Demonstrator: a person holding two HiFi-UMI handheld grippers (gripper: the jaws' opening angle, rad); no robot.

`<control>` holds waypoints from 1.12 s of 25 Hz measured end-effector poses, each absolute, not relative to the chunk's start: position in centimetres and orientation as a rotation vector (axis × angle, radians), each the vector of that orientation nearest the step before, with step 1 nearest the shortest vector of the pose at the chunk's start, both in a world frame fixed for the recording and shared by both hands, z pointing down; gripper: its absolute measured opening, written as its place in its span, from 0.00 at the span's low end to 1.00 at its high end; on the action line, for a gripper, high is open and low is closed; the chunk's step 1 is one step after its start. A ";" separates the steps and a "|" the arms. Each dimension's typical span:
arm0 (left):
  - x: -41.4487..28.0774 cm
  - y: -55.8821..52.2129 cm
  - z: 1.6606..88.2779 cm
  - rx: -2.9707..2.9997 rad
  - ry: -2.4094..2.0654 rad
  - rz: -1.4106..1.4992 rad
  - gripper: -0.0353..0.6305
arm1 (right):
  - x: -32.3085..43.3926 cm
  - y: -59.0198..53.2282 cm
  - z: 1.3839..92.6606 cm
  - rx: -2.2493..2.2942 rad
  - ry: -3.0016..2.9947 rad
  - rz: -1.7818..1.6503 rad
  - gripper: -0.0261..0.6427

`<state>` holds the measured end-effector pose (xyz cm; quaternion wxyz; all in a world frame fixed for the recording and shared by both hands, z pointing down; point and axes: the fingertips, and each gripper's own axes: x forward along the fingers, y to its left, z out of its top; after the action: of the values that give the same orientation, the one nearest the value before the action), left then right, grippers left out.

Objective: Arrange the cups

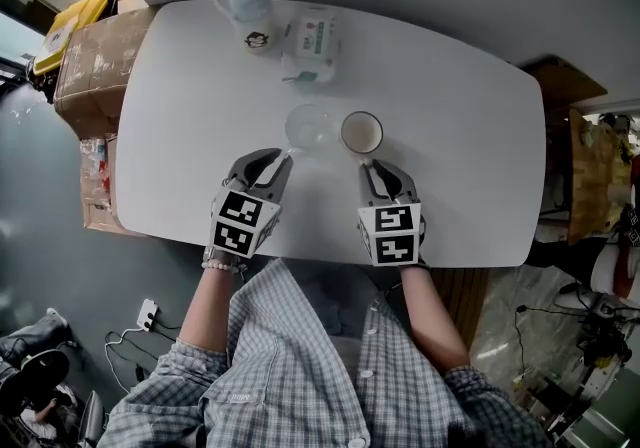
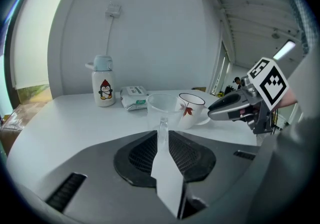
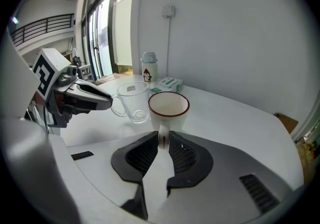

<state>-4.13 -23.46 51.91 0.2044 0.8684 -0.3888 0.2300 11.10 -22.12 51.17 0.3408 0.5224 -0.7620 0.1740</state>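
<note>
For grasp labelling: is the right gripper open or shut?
Shut: the right gripper pinches the handle of the white mug.

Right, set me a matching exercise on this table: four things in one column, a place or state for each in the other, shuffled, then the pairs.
1. glass mug
2. white mug
3. bottle
4. packet

A. lies flat beside the bottle
B. handle between the jaws of the right gripper
C. stands upright at the far edge of the table, lid on
D. handle between the jaws of the left gripper

Pairs: 1-D, 2-B, 3-C, 4-A.
</note>
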 end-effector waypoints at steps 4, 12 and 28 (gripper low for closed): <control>-3.7 -23.0 51.8 2.390 -1.082 0.611 0.15 | 10.5 -21.9 51.2 1.362 -2.003 0.495 0.16; -2.0 -21.9 51.6 2.404 -1.028 0.608 0.14 | 9.3 -21.4 51.2 1.349 -2.048 0.569 0.16; -0.8 -21.4 51.0 2.401 -1.011 0.567 0.13 | 8.1 -21.4 51.1 1.312 -2.106 0.613 0.16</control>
<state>-0.83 -21.38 51.03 0.2355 0.8751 -0.3686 0.2067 8.12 -21.45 51.12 0.2888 0.4916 -0.7888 0.2295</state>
